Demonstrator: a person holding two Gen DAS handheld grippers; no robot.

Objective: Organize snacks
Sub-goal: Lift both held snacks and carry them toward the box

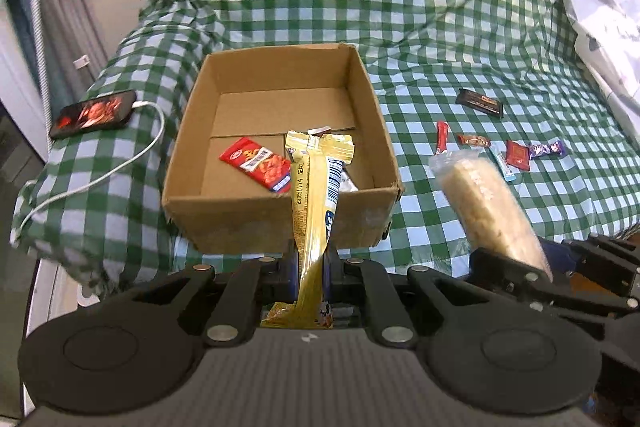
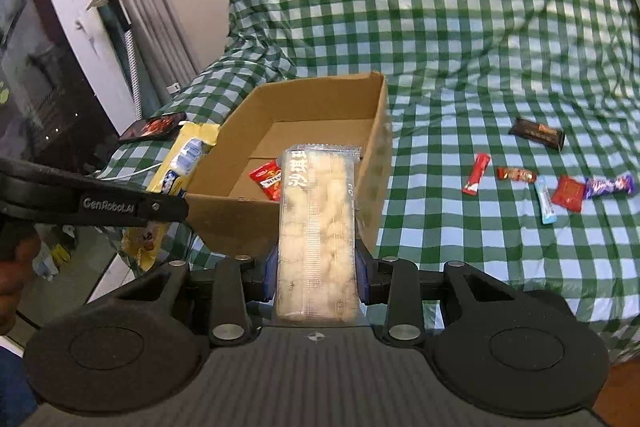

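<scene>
Phone [image 1: 94, 113]: far off to the left of the left jaws, lying on the checked cover [image 1: 400, 7] with a white cable [image 1: 120, 163] plugged in; no part of the sorting.

Left gripper [image 1: 311, 259]: jaws pressed in on a gold snack packet [image 1: 316, 195], pinching it low down so that it stands upright between them. Its crimped top rises in front of the box's near wall, which suggests it is being carried there to be dropped in.

Cardboard box [image 1: 280, 223]: straight ahead of the left jaws, open at the top, near wall close to the fingertips. A red snack pack [image 1: 256, 163] lies flat on its floor, with part of a pale packet beside it, mostly hidden behind the gold one.

Right gripper [image 2: 316, 259]: jaws closed against both sides of a clear-wrapped rice cake bar [image 2: 316, 227], held lengthwise and pointing forward. The box lies ahead and slightly left of these jaws, so this bar looks bound for it too.

Loose snacks: ahead and to the right of the right jaws, well apart from them, flat on the cover: a red stick [image 2: 476, 173], a brown candy [image 2: 516, 174], a light blue stick [image 2: 546, 201], a red square sachet [image 2: 568, 193], a purple candy [image 2: 610, 185], and farther back a black bar [image 2: 538, 133]. Judging by this, most of the sorting remains.
</scene>
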